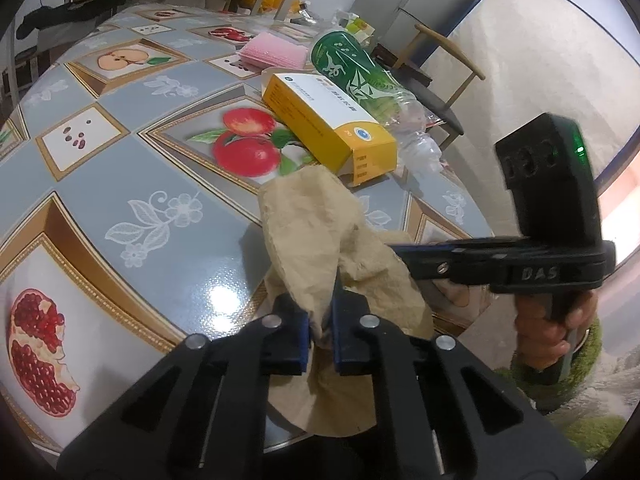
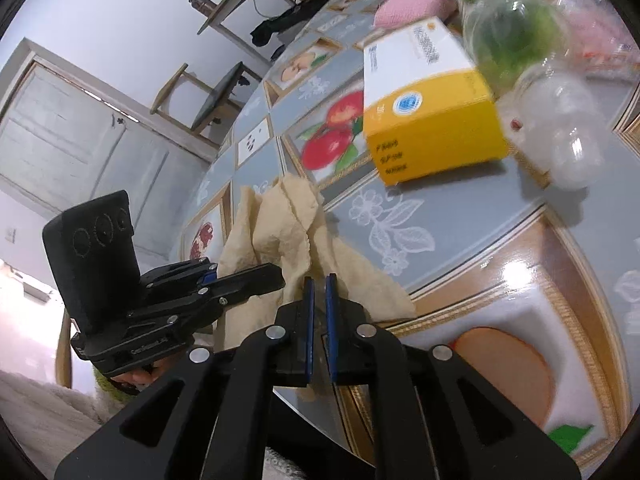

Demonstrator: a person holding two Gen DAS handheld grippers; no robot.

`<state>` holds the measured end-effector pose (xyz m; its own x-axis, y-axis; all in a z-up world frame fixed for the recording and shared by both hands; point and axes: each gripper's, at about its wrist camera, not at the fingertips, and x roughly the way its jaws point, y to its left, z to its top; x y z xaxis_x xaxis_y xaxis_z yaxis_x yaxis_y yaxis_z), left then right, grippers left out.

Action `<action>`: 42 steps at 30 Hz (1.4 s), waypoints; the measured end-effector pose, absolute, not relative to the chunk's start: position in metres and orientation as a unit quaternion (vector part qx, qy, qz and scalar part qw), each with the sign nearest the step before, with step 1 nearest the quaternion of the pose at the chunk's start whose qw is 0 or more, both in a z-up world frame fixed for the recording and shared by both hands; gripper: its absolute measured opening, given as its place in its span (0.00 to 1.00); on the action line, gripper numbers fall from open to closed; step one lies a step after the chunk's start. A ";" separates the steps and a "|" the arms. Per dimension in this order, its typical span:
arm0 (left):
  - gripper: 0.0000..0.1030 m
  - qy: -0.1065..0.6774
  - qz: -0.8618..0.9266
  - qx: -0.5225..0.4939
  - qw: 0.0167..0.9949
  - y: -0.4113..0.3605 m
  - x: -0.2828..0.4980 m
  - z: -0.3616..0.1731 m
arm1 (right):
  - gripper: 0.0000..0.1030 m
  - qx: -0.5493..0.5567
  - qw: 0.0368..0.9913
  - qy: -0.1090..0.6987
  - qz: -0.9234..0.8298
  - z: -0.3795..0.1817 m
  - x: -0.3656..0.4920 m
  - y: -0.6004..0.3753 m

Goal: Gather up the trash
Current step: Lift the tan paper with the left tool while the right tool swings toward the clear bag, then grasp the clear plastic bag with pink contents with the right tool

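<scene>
- The crumpled tan paper napkin (image 1: 320, 236) lies at the near edge of the counter (image 1: 100, 184), part of it hanging over the rim.
- The left tongs (image 1: 321, 322) are clenched on the napkin's lower fold, paper bunched between the blue pads.
- The right tongs (image 2: 319, 296) reach in from the side; their pads stand nearly together and press into the same napkin, though I cannot tell for sure whether paper sits between them.
- Just beyond the napkin lies a yellow and white cardboard box (image 1: 332, 120), flat on its side, its end face toward the tongs; the small print on it is too blurred to read.
- Touching the box's far side is a clear plastic bottle with a green label (image 1: 360, 76), lying down, cap end toward the counter's edge.
- Farther back sits a stack of pink sponge cloths (image 1: 272, 54).
- The counter wears a glossy oilcloth printed with apples, pomegranates and white flowers.
- The right tongs' body is stamped "DAS".
- A wooden chair with a dark seat (image 1: 436, 80) stands beside the counter.
</scene>
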<state>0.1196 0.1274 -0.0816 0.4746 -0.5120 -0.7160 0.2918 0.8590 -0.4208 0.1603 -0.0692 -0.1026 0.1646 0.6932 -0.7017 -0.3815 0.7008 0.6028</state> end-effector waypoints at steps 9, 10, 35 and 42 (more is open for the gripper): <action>0.05 0.449 -0.205 -0.121 0.861 0.135 0.122 -0.080 | 0.37 0.169 0.840 0.435 0.275 -0.030 0.174 -0.150; 0.05 0.449 -0.204 -0.122 0.861 0.135 0.123 -0.080 | 0.44 0.182 0.846 0.428 0.261 -0.027 0.178 -0.162; 0.05 0.450 -0.205 -0.137 0.858 0.136 0.127 -0.082 | 0.46 0.479 0.771 0.409 0.092 -0.125 0.287 -0.278; 0.05 0.450 -0.204 -0.137 0.858 0.136 0.127 -0.082 | 0.28 0.479 0.769 0.412 0.093 -0.129 0.293 -0.269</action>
<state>0.1270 0.1364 -0.0816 0.5114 -0.4742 -0.7166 0.2269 0.8789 -0.4196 0.2930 -0.2685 -0.1293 0.6432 0.5377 -0.5451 0.2523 0.5233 0.8139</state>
